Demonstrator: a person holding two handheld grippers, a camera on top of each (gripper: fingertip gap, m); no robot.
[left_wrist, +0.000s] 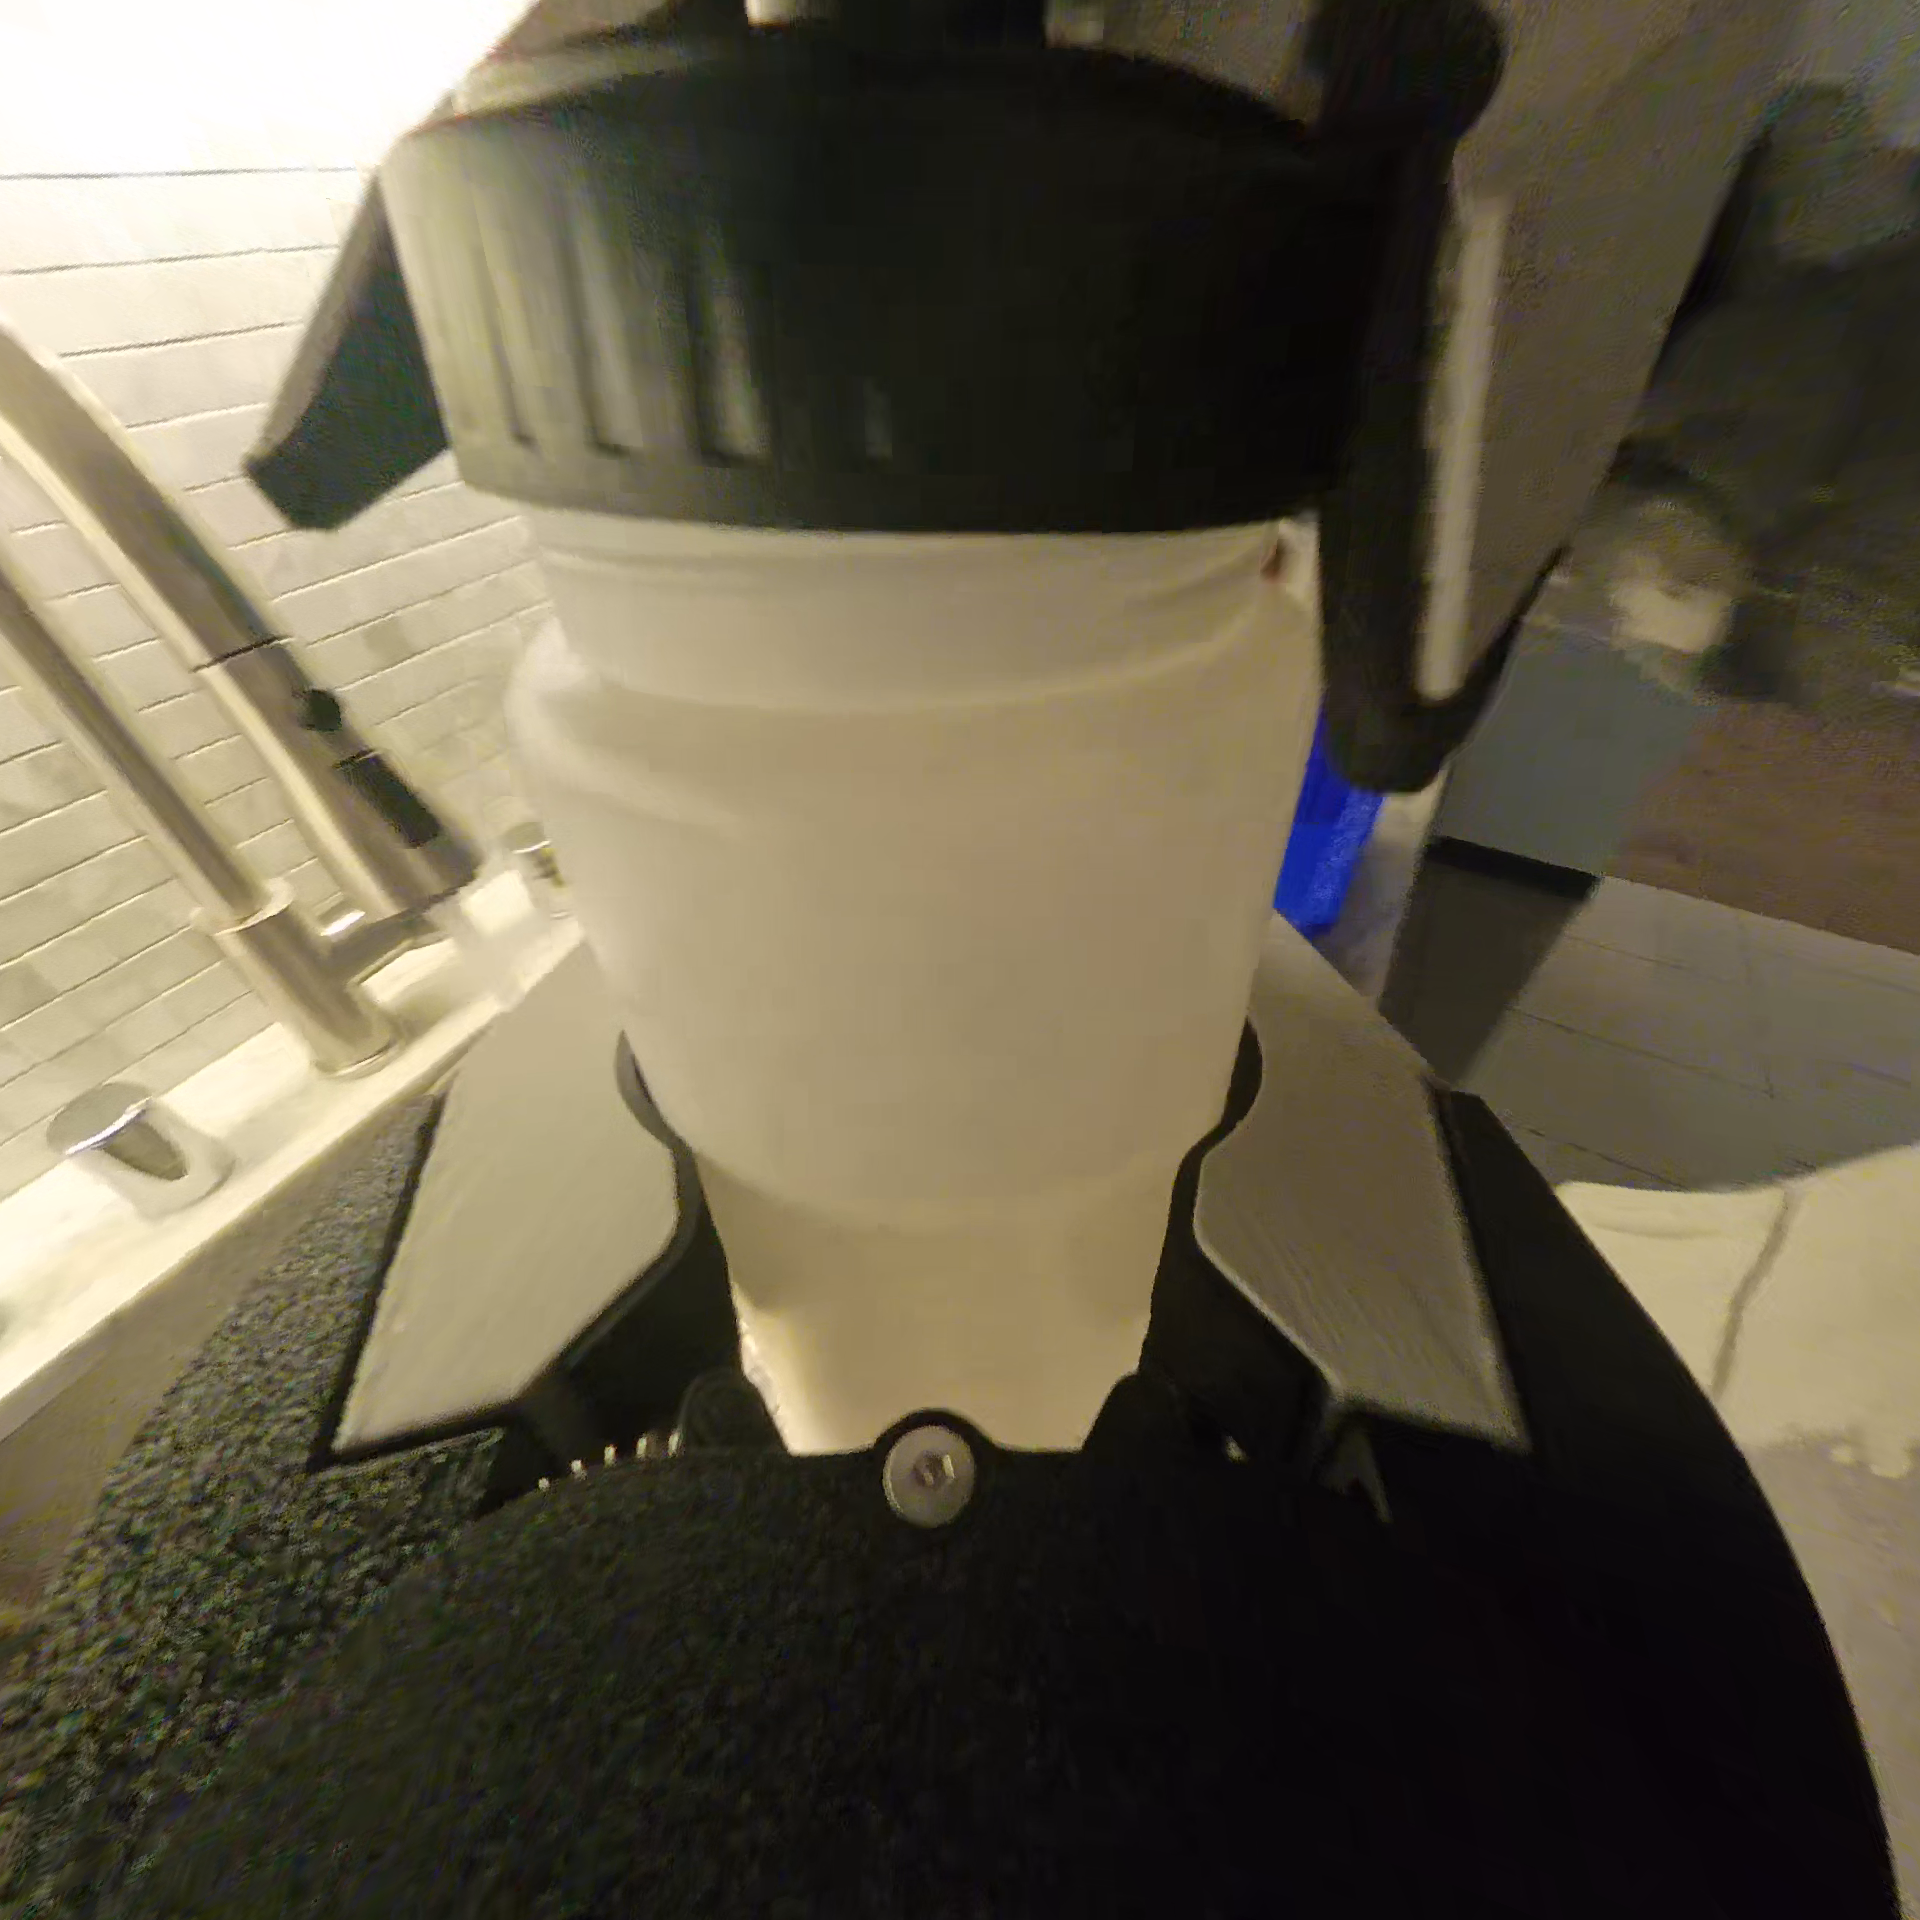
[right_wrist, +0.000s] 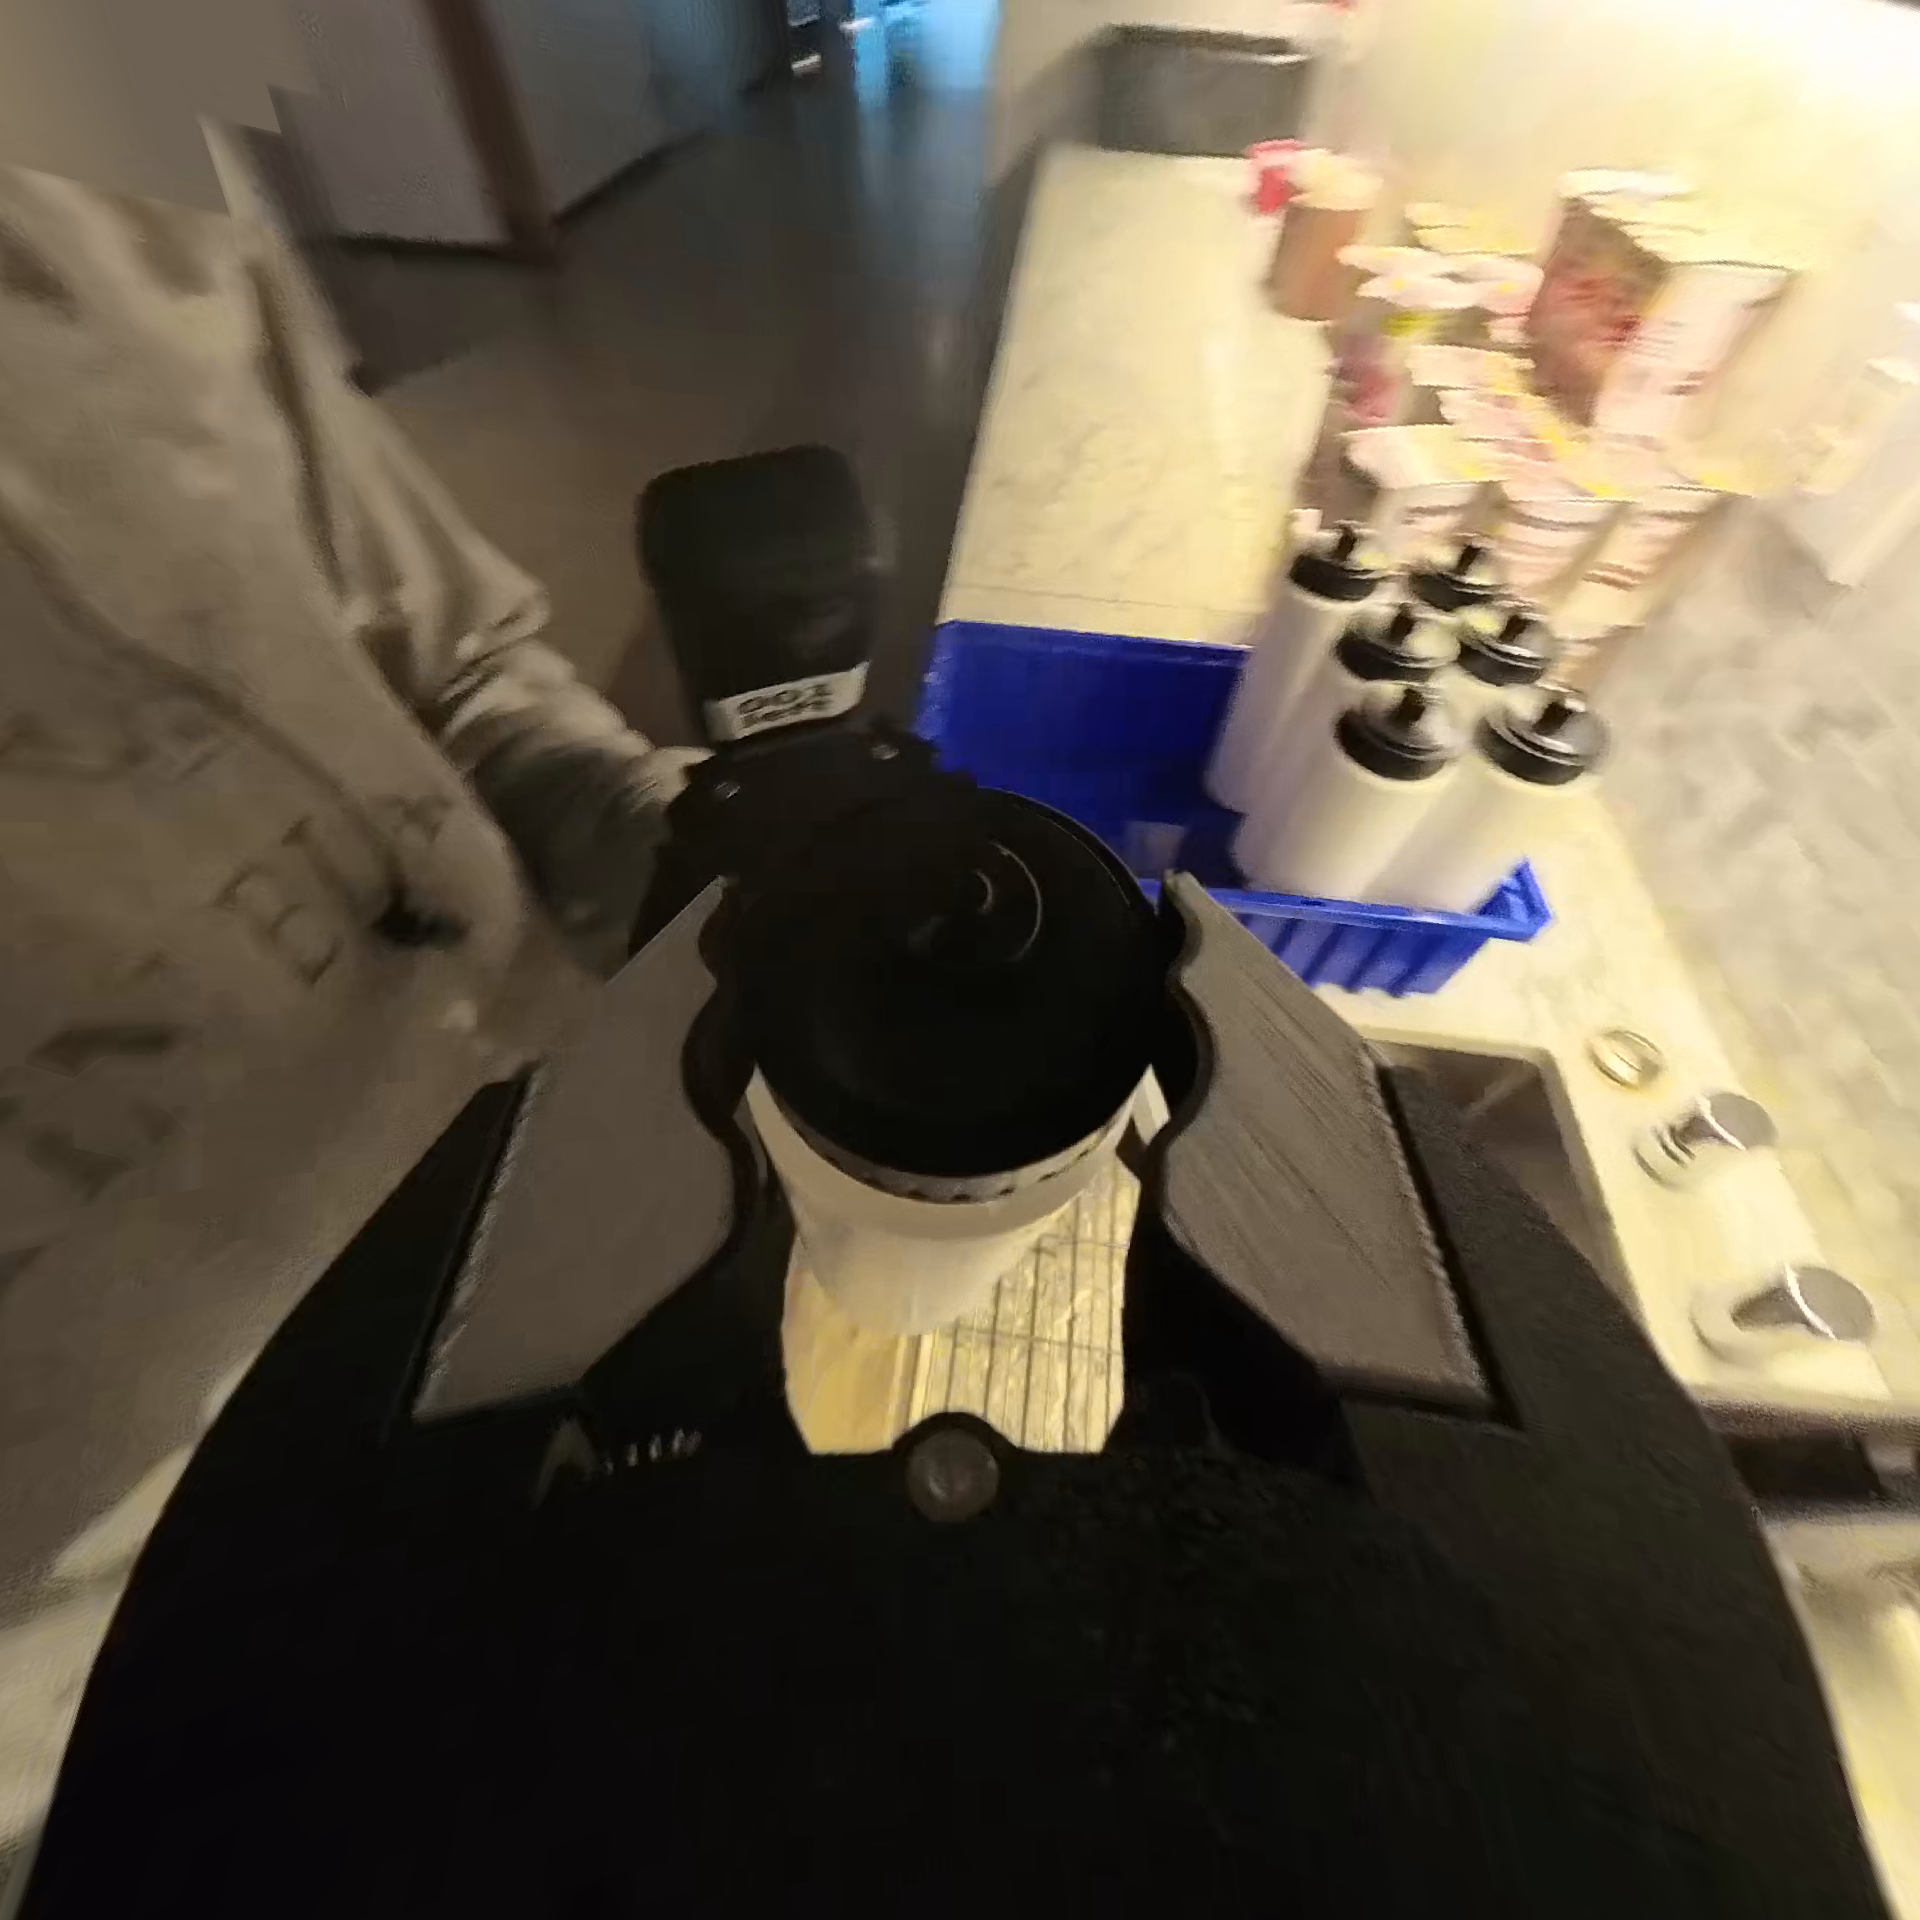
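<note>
A white plastic bottle (left_wrist: 914, 862) with a ribbed black screw cap (left_wrist: 862, 312) stands upright between my grippers. My left gripper (left_wrist: 935, 1070) is shut on the bottle's lower body. In the right wrist view my right gripper (right_wrist: 940, 935) comes from above, and its curved fingers close around the black cap (right_wrist: 935, 987), with the white bottle neck (right_wrist: 914, 1226) just below. The right gripper's fingers (left_wrist: 1382, 582) show on both sides of the cap in the left wrist view. The left gripper's black body (right_wrist: 764, 592) shows behind the cap. Both views are motion-blurred.
A steel faucet (left_wrist: 208, 727) and a tiled wall are on the left. A sink (right_wrist: 1475, 1101) with a wire grid (right_wrist: 1039, 1340) lies below the bottle. A blue bin (right_wrist: 1081, 707) holds several white bottles (right_wrist: 1392, 748). Stacked cups (right_wrist: 1455, 468) stand behind; a person's grey sleeve (right_wrist: 260, 623) is at left.
</note>
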